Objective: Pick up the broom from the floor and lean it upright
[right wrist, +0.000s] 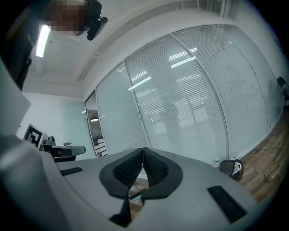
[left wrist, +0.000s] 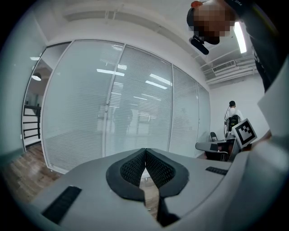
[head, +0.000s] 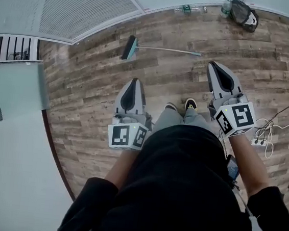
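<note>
Broom (head: pixel 161 49) flat on the wood floor (head: pixel 86 86), upper centre of the head view, brush head at left, handle running right, well apart from both tools. Left tool (head: pixel 134 83) at lower centre-left, pads pressed together, nothing between them. Right tool (head: pixel 212 68) at centre-right, likewise closed and empty, nearer the handle's end. Black bag (head: pixel 245 15) at top right, by the foot of the glass wall (head: pixel 84 3).

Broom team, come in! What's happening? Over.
Left gripper, right gripper: both shut, empty. Broom flat on floor ahead, untouched. Bag by wall, not in the way.
</note>
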Available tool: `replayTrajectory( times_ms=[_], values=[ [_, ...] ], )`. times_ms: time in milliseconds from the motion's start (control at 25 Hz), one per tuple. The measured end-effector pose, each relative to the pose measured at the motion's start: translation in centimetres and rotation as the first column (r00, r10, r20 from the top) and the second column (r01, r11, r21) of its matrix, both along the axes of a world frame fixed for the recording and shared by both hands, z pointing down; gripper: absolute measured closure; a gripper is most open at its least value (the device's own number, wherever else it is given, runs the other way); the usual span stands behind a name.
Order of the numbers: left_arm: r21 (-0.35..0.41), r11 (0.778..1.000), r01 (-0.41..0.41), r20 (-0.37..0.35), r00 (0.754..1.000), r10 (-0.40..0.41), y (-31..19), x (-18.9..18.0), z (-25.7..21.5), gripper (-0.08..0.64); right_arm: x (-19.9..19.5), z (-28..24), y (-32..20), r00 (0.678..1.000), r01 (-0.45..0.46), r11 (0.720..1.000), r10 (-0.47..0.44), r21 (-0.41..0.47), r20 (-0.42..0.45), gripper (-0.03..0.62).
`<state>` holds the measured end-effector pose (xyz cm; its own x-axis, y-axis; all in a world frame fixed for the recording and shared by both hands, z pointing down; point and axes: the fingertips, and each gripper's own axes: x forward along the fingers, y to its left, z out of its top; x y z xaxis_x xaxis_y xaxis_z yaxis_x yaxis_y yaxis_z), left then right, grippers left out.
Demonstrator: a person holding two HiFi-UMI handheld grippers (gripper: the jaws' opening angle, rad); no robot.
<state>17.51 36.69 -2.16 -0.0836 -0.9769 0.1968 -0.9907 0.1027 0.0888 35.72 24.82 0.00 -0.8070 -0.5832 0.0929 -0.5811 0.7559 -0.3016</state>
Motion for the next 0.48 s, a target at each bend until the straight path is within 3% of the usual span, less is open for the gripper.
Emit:
replayTrajectory(
  times_ms=[280, 480],
  values=[
    [-0.034, 0.999, -0.005, -0.016, 1.000, 0.005, -2.6, -2.3, 1.0, 0.537, -3.4, 1.0, -2.8, 1.000, -0.011, 0.999, 0.011, -0.045, -0.004, 0.574],
    [-0.047, 0.999, -0.027, -0.046, 0.999, 0.025, -5.6, -6.1, 2.9, 0.538, -7.1, 1.8, -5.4, 0.999, -0.023, 0.999, 0.021, -0.045, -0.041, 0.574]
  ],
)
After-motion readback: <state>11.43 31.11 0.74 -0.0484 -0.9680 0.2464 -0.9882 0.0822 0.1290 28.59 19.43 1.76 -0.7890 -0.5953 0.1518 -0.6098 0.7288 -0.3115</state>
